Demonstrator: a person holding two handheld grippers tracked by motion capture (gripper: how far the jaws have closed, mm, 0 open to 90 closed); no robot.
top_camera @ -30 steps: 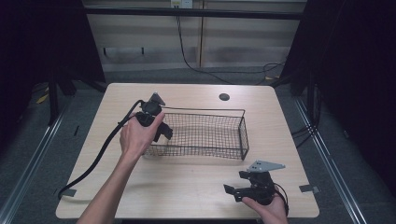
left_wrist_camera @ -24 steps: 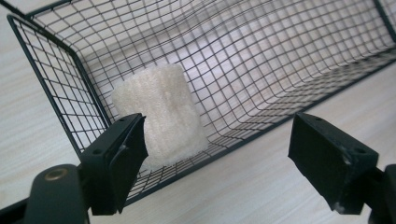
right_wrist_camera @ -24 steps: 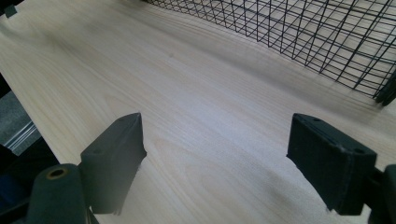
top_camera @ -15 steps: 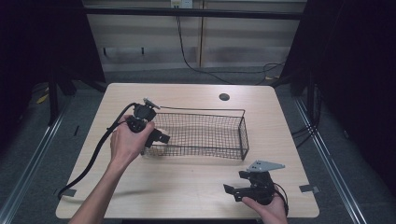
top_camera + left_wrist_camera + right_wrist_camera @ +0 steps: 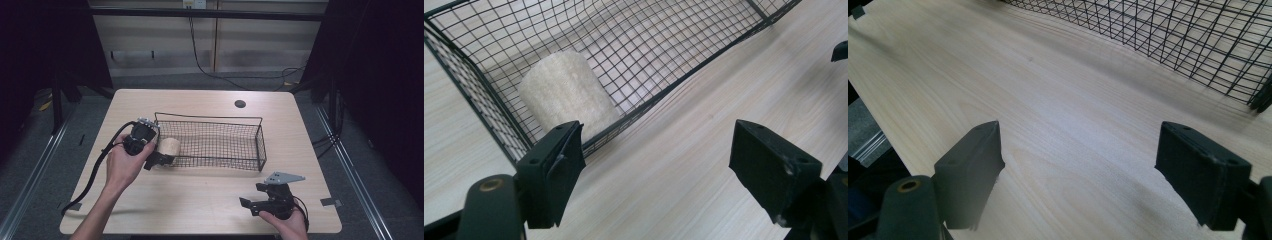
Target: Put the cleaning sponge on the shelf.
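Presently: roll [image 5: 566, 95] lying in basket [image 5: 215, 120] left end. Left gripper [image 5: 659, 160] wide, empty, just outside basket corner. Right gripper [image 5: 1083, 170] wide, empty, over table [image 5: 200, 200].

We can read no text, label, brand or number anywhere in these views. The wire basket [image 5: 215, 142], the pale roll [image 5: 566, 95] inside it and the wooden counter [image 5: 200, 195] carry no legible marking.
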